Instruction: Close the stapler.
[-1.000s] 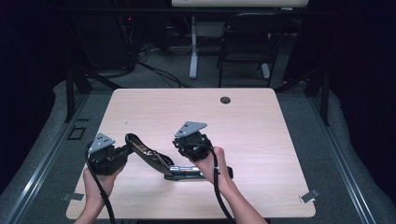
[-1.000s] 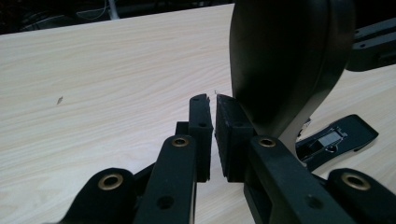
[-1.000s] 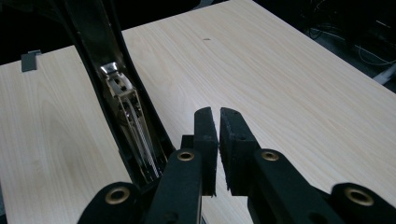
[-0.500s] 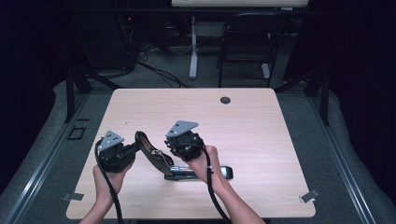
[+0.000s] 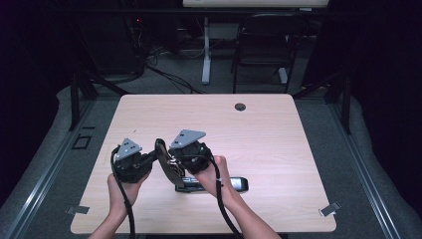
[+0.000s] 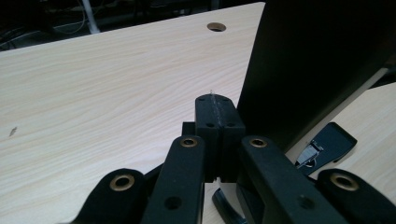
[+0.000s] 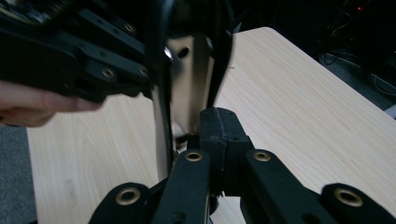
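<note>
My left gripper (image 5: 149, 160) has its jaws pressed flat together, with nothing between them. Just beside it the stapler's (image 5: 171, 172) raised black arm leans up from the base on the near part of the surface (image 5: 278, 134); in my left gripper view that arm is a dark slab, its top cut off. My right gripper (image 5: 171, 155) is closed too, its tips hidden against the arm from above, so I cannot tell whether it pinches it. My right hand (image 5: 214, 177) covers part of the base.
</note>
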Demonstrator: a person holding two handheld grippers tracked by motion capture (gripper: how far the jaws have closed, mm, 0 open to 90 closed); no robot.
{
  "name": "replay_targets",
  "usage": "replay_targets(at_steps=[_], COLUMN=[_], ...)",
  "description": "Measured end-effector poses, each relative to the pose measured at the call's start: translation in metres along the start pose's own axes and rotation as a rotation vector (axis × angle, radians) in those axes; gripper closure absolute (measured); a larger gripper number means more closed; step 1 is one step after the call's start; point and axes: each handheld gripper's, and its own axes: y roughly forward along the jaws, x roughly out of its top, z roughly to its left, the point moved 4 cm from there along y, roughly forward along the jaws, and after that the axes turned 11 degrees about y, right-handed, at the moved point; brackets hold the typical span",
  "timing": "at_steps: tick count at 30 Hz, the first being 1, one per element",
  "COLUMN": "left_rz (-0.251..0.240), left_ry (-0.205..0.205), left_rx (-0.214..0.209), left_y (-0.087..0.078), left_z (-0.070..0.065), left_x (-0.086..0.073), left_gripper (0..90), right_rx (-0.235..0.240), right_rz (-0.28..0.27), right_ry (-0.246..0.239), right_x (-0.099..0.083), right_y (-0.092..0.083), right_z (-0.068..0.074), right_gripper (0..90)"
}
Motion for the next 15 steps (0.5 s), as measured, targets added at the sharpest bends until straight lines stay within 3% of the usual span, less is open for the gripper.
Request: replay_targets(at_steps=[9,15], left_rz=[0.018,0.031], left_ry=[0.026,0.054], left_rx=[-0.034,-0.053], left_y=[0.011,0.019], left_z=[-0.013,-0.021], left_x=[0.000,0.001], left_gripper=[90.0,90.0], right_rx=[0.009,0.016], right_rz=[-0.023,-0.040], right_ry=[0.040,0.092], right_x=[-0.007,-0.019], right_y=[-0.011,-0.018], right_z=[-0.007,-0.015], right_gripper=[90.0,90.0])
